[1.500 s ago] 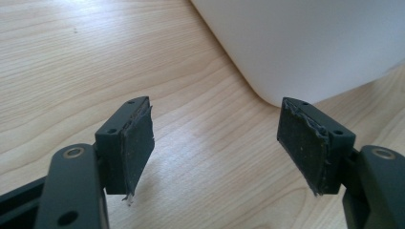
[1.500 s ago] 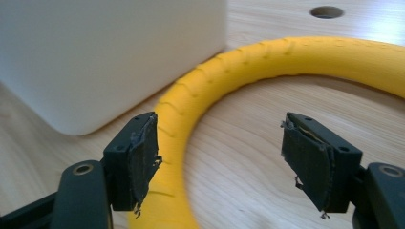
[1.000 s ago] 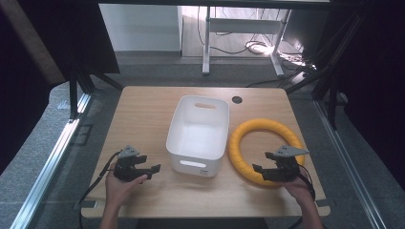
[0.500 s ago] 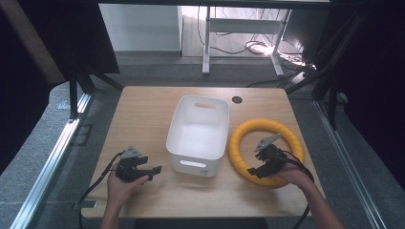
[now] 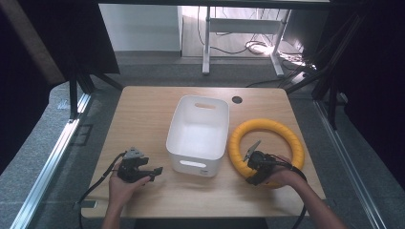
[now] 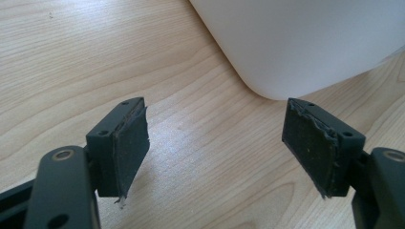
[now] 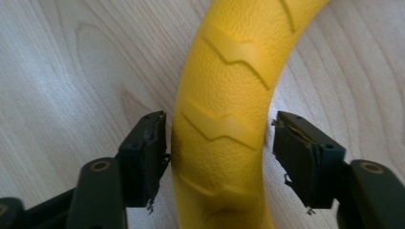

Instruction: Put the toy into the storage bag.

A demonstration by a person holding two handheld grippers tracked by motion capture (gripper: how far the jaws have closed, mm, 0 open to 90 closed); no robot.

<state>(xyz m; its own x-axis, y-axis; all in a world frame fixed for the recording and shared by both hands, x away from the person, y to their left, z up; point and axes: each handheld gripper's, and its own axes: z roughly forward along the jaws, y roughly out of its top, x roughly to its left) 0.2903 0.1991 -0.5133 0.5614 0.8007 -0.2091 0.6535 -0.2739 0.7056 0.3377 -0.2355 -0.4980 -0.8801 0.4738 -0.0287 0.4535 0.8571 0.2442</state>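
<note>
A yellow ring [image 5: 267,125] with raised chevron ribs lies flat on the wooden table, right of a white bin [image 5: 198,131]. My right gripper [image 5: 249,171] is lowered over the ring's near left arc. In the right gripper view the ring [image 7: 234,52] runs up between the jaws of the right gripper [image 7: 219,124]. The jaws have just been closing; thin gaps remain between both pads and the ring. My left gripper [image 5: 154,171] rests in a hand at the front left. In its own view the left gripper [image 6: 217,114] stands open and empty, facing the bin's rounded corner [image 6: 305,43].
The white bin is empty, with handle slots in its near and far walls. A dark cable hole [image 5: 237,99] sits in the table [image 5: 143,114] behind the bin. Bare wood lies left of the bin. Table edges drop to grey floor on all sides.
The right hand has moved left along the table and slightly down onto the ring's near left arc, and its jaws have narrowed around the ring. The left hand has stayed put.
</note>
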